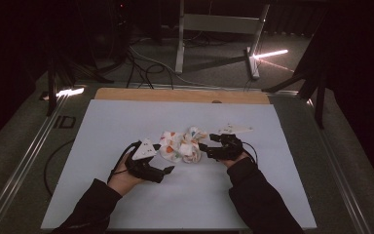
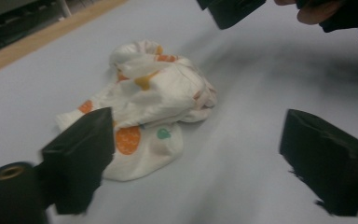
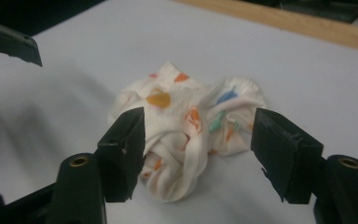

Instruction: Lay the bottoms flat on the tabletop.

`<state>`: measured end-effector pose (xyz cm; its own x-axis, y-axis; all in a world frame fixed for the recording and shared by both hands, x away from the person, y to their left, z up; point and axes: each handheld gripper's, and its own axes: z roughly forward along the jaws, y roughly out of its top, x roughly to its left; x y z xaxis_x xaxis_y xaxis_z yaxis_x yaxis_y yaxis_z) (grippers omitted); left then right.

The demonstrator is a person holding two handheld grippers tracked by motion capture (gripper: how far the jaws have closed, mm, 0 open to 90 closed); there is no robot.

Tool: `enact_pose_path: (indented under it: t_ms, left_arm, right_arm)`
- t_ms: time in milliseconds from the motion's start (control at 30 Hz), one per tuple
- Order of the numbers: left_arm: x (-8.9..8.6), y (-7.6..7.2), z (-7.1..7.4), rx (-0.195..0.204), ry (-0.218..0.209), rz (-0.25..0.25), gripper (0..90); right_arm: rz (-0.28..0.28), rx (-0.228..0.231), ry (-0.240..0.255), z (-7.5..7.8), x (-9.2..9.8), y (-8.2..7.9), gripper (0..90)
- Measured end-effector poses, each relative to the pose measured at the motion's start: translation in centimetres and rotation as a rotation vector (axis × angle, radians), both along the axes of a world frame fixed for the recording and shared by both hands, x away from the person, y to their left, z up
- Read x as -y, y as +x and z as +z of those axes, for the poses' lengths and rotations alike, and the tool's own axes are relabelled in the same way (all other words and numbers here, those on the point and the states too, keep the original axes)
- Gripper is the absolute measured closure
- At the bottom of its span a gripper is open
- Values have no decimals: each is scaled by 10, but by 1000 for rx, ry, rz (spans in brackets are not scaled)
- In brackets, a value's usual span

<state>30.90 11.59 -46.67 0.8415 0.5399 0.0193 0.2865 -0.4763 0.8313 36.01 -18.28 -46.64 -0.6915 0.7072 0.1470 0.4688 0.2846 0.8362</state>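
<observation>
A crumpled white cloth (image 1: 182, 145) printed with orange, blue and green shapes lies in a heap on the pale mat (image 1: 126, 122). My left gripper (image 1: 161, 160) sits just left of it and is open. In the left gripper view its jaws stand wide apart, with the cloth (image 2: 154, 102) ahead and nearer the left jaw. My right gripper (image 1: 204, 150) is at the cloth's right edge, also open. In the right gripper view the cloth (image 3: 186, 126) bulges just beyond and between its spread jaws. Neither gripper holds anything.
The mat covers a wooden table whose bare far edge (image 1: 180, 95) shows beyond it. A metal frame (image 1: 219, 29) and cables (image 1: 141, 66) are on the floor behind. A grey three-cornered plate (image 1: 233, 128) rides on the right gripper.
</observation>
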Motion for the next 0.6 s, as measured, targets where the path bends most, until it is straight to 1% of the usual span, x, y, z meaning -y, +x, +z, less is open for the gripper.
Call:
enact_pose_path:
  t_ms: [67,133,167,233,267,300,333,367,400,467,567,600]
  left_arm:
    - [3,3,-5,-11,24,2,166]
    - [6,7,-10,-27,30,5,203]
    - [8,8,-12,-33,36,0,241]
    - [12,11,-18,-37,70,1,288]
    - [14,12,-20,-39,87,-3,299]
    - [14,12,-20,-39,87,-3,305]
    - [19,14,-26,-46,119,3,328]
    - [21,15,-29,-54,124,6,331]
    - [22,16,-32,-62,138,14,335]
    - [25,18,-36,-71,142,17,364]
    - [30,21,-41,-79,160,14,398]
    - [31,23,-43,-78,166,19,411]
  right_arm:
    - [-6,-6,-15,-4,-3,2,396]
    - [-8,-21,-12,-8,-5,4,420]
    - [-10,-25,-16,-10,-7,5,448]
    - [-5,-32,-31,-14,-10,7,477]
    - [-3,-34,-38,-17,-12,8,516]
    - [-8,-36,-59,-19,-13,9,530]
    - [-7,-39,-78,-22,-15,10,543]
    - [-11,-49,-77,-23,-16,11,554]
    - [-22,-52,-86,-25,-16,12,563]
    - [-29,-71,-74,-28,-17,14,579]
    - [-28,-96,-91,-34,-19,16,588]
    - [-24,-99,-101,-36,-19,17,612]
